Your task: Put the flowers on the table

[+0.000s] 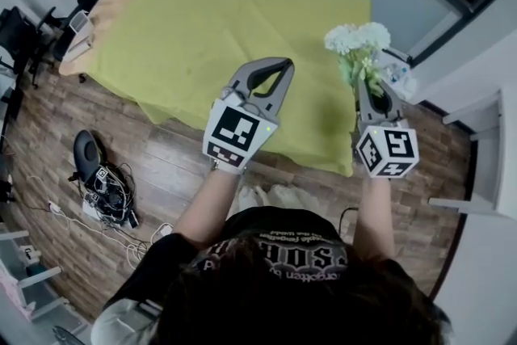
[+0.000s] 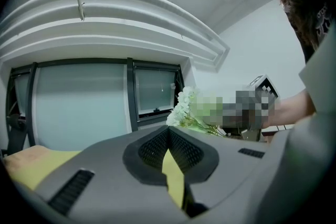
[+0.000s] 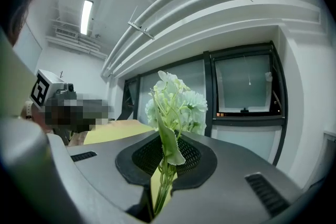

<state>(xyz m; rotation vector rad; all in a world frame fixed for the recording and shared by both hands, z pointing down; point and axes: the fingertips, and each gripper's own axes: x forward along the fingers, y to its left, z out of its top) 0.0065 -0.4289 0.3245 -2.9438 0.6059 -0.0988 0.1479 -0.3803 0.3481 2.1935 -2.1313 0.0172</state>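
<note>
— Jaws on the right gripper [image 3: 164,165]?
— Clamped on one bunch of white flowers [image 3: 176,102], upright by the one yellow table's [image 1: 202,28] corner.
— Left gripper [image 2: 169,132]?
— Jaws together, empty.

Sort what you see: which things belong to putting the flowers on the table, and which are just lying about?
Job: flowers; right gripper, shut on their stems; table.
Lying about: tangled cables on the floor.
</note>
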